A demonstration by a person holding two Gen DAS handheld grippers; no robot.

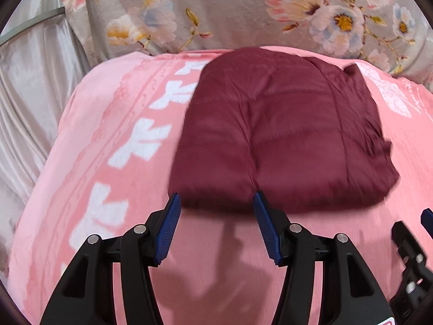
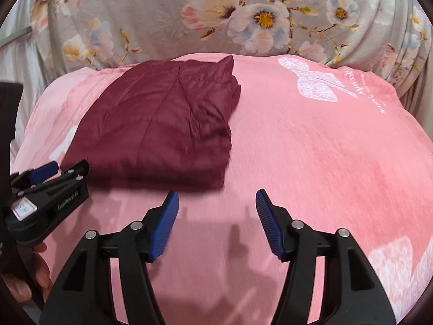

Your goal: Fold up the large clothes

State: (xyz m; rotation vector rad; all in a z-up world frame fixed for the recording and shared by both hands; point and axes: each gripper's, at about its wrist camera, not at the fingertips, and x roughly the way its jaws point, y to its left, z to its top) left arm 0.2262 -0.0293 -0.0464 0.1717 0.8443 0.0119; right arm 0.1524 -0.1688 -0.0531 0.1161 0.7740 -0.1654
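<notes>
A maroon quilted jacket (image 1: 281, 135) lies folded into a thick rectangle on the pink blanket (image 1: 108, 216). In the left wrist view my left gripper (image 1: 216, 203) hangs open just in front of the jacket's near edge, nothing between its blue pads. In the right wrist view the jacket (image 2: 162, 130) lies to the upper left. My right gripper (image 2: 216, 201) stands open over bare pink blanket, off the jacket's near right corner, with nothing in it. The left gripper's body (image 2: 48, 192) shows at the left edge, held by a hand (image 2: 40, 268).
A grey floral cover (image 1: 230, 13) rises behind the pink blanket. White satin fabric (image 1: 29, 94) hangs at the left. White butterfly prints (image 2: 316, 81) mark the blanket to the right of the jacket. Part of the right gripper (image 1: 414, 249) shows at the left wrist view's right edge.
</notes>
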